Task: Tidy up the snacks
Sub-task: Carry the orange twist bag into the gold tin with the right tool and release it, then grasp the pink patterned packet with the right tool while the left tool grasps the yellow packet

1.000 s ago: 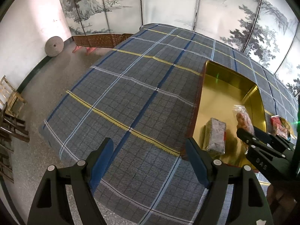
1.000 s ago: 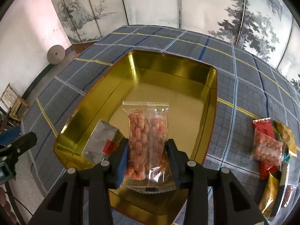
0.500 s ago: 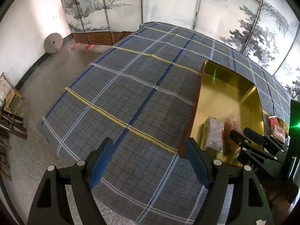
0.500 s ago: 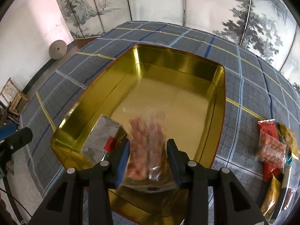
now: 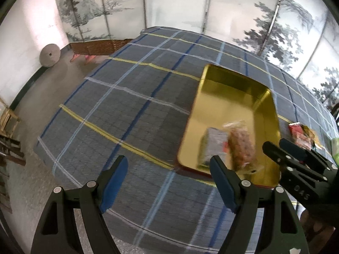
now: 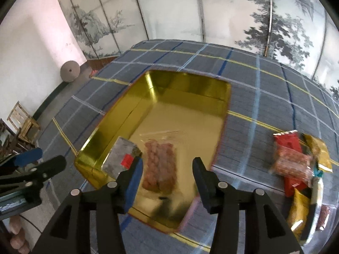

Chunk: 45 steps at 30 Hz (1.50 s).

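I see a tabletop (image 6: 264,97) under a grey plaid cloth; a gold tray (image 6: 127,103) sits mid-frame on it, a heap of snack packets (image 6: 296,160) at right.

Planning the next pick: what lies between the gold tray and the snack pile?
Only bare plaid cloth between gold tray and snack pile, in the right wrist view.

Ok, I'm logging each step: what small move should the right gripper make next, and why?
Probably swing across to the snack pile on the cloth. The right gripper has just been opening, and the clear peanut bag now lies free in the gold tin beside the grey packet, so that drop looks done while the pile still waits.
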Each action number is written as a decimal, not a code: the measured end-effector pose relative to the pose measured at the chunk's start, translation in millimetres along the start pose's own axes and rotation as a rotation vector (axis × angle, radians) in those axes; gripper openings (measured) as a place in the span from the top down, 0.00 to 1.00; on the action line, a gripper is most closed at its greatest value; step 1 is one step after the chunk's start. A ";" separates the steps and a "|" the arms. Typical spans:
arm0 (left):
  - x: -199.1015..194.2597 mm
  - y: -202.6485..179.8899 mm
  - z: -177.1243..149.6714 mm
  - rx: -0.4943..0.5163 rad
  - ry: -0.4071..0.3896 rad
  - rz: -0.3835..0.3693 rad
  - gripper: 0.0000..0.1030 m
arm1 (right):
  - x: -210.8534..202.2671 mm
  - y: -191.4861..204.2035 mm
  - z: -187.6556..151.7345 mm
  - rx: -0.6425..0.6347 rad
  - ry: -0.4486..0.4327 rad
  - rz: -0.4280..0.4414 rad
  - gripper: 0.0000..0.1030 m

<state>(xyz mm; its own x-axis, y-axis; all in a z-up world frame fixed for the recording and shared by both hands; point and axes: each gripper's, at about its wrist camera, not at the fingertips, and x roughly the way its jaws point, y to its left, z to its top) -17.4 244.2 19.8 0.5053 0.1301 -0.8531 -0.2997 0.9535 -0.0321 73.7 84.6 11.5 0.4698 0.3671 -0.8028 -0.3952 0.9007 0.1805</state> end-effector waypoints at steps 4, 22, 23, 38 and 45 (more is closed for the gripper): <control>-3.6 -25.1 -1.1 0.047 -0.004 -0.030 0.26 | -23.5 -29.1 -8.2 0.035 -0.026 -0.027 0.52; -7.2 -151.2 -22.4 0.275 0.022 -0.158 0.26 | -89.2 -225.8 -90.9 0.313 -0.018 -0.323 0.52; -6.2 -158.3 -23.4 0.287 0.025 -0.163 0.26 | -88.3 -229.9 -94.9 0.324 -0.010 -0.321 0.52; 12.3 -236.6 -46.2 0.383 0.099 -0.242 0.26 | -70.4 -253.2 -114.1 0.339 0.013 -0.326 0.52; 25.4 -265.9 -53.4 0.411 0.140 -0.300 0.26 | -70.2 -264.8 -123.2 0.328 0.001 -0.320 0.70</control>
<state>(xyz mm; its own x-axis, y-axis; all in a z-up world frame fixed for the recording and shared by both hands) 31.9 -20.6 -21.2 0.3992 -0.1758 -0.8999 0.1976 0.9749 -0.1028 48.0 -208.3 -50.0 0.5271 0.0586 -0.8478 0.0403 0.9948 0.0938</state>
